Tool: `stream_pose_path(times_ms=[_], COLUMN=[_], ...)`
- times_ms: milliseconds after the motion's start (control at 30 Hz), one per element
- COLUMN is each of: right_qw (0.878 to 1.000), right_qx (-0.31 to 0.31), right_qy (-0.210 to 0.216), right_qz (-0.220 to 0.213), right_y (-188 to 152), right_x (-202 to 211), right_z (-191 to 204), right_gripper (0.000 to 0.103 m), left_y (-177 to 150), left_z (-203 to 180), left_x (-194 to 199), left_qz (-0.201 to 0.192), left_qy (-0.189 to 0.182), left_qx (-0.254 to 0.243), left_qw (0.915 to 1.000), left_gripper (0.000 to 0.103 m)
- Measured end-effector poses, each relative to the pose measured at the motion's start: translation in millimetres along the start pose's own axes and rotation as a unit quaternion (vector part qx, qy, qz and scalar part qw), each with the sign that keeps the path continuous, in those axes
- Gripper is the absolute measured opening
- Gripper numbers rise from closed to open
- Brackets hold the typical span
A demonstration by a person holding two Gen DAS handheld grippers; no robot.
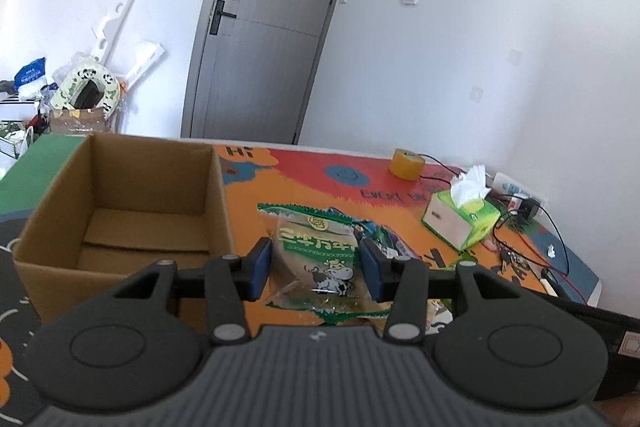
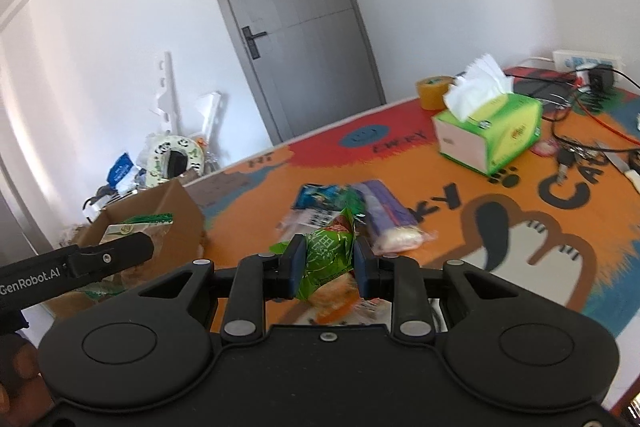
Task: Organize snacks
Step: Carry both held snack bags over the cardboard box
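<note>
Left gripper (image 1: 316,267): its two blue pads press on both sides of a green and clear snack bag with a cow picture (image 1: 320,259); the bag is clamped and hangs just to the right of the box.
Right gripper (image 2: 326,261): its fingers are pressed on a crumpled green snack packet (image 2: 328,259), which is held above the mat.
Cardboard box (image 1: 120,211): open on top, standing at the left part of the table, near the left gripper; in the left wrist view the inside looks bare.
Loose snacks: a purple packet (image 2: 386,211) and a blue packet (image 2: 320,197) lie together on the mat just behind the right gripper; they are a little blurred.
Mat (image 2: 480,227): orange and red, with cartoon drawings and black letters, covering the table.
Tissue box (image 2: 492,131): green and white, with white tissue standing out of the top, farther on the right part of the mat.
Tape roll (image 2: 434,91): yellow-brown, behind the tissue box, near the far edge.
Cables and keys (image 2: 576,155): at the far right, beside the tissue box.
Door (image 2: 296,23): grey, closed, in the white wall behind the table.
</note>
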State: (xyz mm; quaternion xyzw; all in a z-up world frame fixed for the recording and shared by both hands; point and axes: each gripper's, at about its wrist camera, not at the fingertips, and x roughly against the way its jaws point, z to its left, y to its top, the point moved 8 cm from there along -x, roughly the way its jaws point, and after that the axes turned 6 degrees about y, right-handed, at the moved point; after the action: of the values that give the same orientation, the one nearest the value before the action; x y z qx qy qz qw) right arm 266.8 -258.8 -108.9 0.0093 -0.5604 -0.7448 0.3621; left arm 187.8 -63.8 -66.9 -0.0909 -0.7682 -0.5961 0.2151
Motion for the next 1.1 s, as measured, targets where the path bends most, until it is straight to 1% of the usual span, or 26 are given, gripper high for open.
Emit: stream_pose_path(times_ms=[333, 667, 900, 1100], right_qw=[0.999, 0.997, 0.996, 0.994], right_qx=[0.012, 0.024, 0.035, 0.048], right_qy=[0.034, 0.067, 0.084, 0.098], right_qz=[-0.004, 0.0, 0.004, 0.008], right_y=[8.5, 15.2, 18.8, 21.6], right_x=[-13.1, -31.3, -43.6, -57.5], right_z=[34.4, 68.4, 94.6, 118.9], right_gripper=[0.027, 0.027, 0.027, 0.027], left_y=[15.5, 26.7, 31.8, 31.4], left_z=[26.8, 61.4, 88.6, 110.5], left_x=[6.7, 8.0, 3.8, -5.1], left_qz=[-0.019, -0.029, -0.03, -0.021], left_qy=[0.025, 0.051, 0.071, 0.083], left_qx=[0.008, 0.023, 0.039, 0.05], left_qw=[0.9995, 0.998, 0.9963, 0.995], left_gripper=[0.046, 0.046, 0.046, 0.046])
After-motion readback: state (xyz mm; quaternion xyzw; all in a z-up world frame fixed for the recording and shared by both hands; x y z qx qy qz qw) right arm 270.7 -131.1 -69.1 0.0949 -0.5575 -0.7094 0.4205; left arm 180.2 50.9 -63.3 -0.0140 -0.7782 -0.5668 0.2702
